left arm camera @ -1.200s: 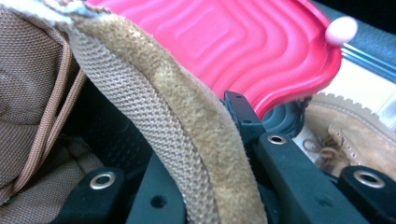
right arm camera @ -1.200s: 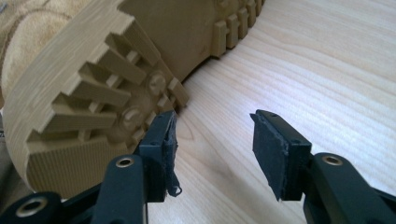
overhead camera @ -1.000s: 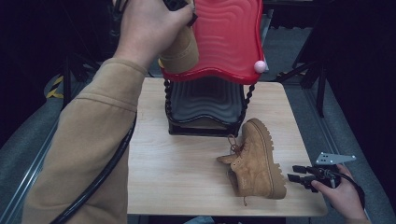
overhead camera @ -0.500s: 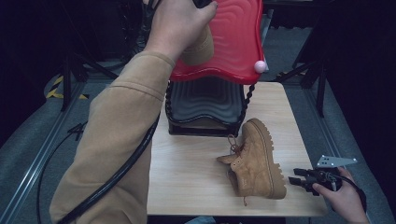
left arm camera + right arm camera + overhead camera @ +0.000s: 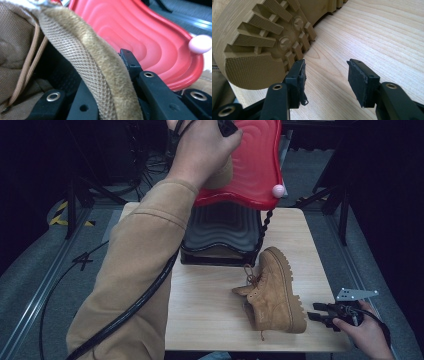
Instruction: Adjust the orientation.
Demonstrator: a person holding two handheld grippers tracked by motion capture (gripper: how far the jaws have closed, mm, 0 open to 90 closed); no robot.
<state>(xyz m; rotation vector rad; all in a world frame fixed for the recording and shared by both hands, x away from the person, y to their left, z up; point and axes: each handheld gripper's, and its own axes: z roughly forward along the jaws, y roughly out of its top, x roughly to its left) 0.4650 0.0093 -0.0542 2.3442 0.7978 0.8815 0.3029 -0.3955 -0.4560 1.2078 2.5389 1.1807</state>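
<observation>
The wooden table is taking up the middle of the floor, and at its far side a black ribbed box is sitting with its red wavy lid standing raised above it, a small pink knob showing at the lid's front edge.

The person's left arm, in a tan sleeve, is reaching high over the table toward that lid. The left hand is carrying the left gripper, and this one is pinching the padded collar of a tan boot; in the left gripper view the collar's woven inner face and fuzzy outer face are running up between the two black jaws, which are pressing on it from either side. That held boot is hanging in the air just in front of the lid, above the box, and a lace is trailing down inside it.

A second tan boot is lying on its side on the table, in front of the box toward the right edge, its lugged sole facing right.

At the near right corner the right hand is holding the right gripper low over the wood. Its jaws are standing spread with nothing between them, just beside the heel of the lying boot's sole, and one jaw is almost touching the tread.
</observation>
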